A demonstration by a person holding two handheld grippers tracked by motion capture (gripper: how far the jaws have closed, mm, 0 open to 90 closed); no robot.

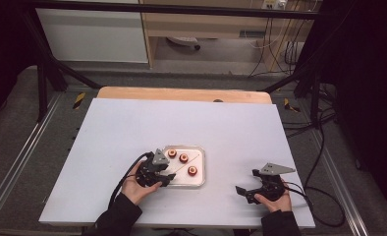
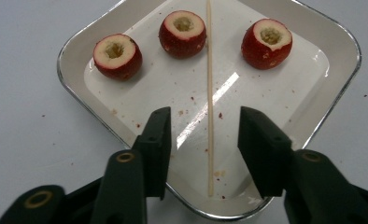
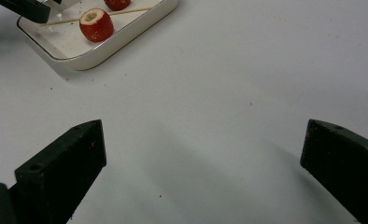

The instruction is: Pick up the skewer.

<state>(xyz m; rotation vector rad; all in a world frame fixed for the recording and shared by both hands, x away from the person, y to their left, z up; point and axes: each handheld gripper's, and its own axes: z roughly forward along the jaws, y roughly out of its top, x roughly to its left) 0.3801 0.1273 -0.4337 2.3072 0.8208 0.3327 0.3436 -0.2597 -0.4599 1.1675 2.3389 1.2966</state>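
A white square tray [image 1: 202, 173] with a metal rim [image 2: 60, 70] holds three cored red fruits [image 2: 117, 56] [image 2: 182, 32] [image 2: 266, 43] and a thin wooden skewer [image 2: 209, 93]. In the high view the fruits [image 1: 183, 158] lie across the tray's far half. My left gripper [image 1: 168, 176] reaches over the tray's near left corner. Its jaws [image 2: 204, 126] stand either side of the skewer's near end without touching it. My right gripper [image 1: 246, 181] rests open over the bare table at the right, with nothing between its fingers [image 3: 203, 140].
The table is covered by a white sheet [image 1: 132, 128], with a wooden edge [image 1: 181, 93] at the far side. Cables trail from both grippers toward the near edge. The tray's corner [image 3: 102, 53] with one fruit [image 3: 96, 24] lies ahead and left of the right gripper.
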